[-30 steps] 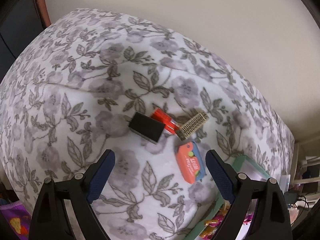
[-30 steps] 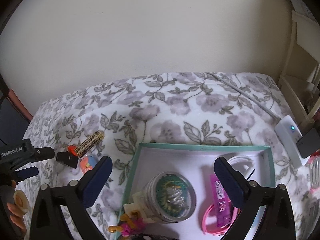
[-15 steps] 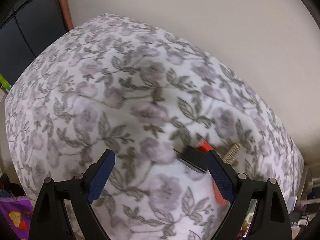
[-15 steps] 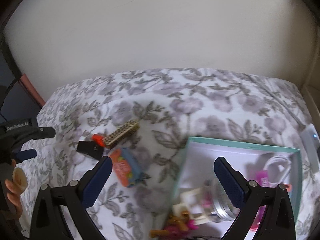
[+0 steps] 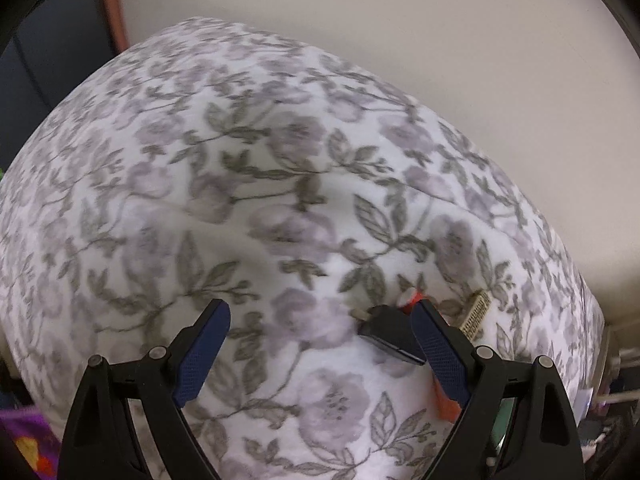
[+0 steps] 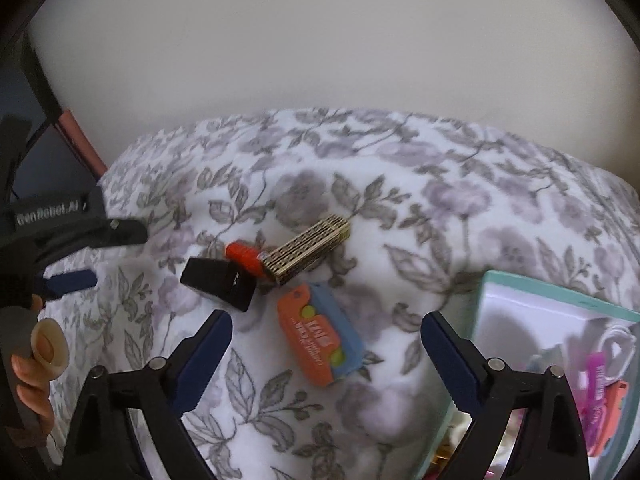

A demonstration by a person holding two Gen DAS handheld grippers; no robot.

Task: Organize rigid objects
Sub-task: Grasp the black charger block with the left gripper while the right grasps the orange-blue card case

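From my left wrist, I see my left claw [image 5: 320, 338] spread wide and holding nothing, above the floral blanket [image 5: 280, 208]. The black box [image 5: 390, 334] lies just in front of my right finger [image 5: 436, 354], partly hidden behind it. A red stick [image 5: 414, 300] peeps out behind the box, and the tan block [image 5: 476, 314] lies a little farther to the right. A bit of the orange case [image 5: 446, 402] shows under the same finger. I judge the claw points too far left, so the box is not between the fingers yet.

From my right wrist, my right claw [image 6: 326, 342] is also spread wide and empty, and the orange case [image 6: 320, 334] lies between its 2 fingers, lower on the blanket [image 6: 440, 184]. I think this is why I hold it here: the case looks like the nearest thing to take. The black box [image 6: 218, 282] touches the red stick [image 6: 244, 256], and the stick touches the tan block [image 6: 308, 250]; these 3 lie close together, so gripping 1 may push the others. The teal tray [image 6: 556, 292] is to the right, already with several things inside, blurred. The left claw [image 6: 72, 256] is at the left edge, near the black box. It may come in my way if both reach for this group.
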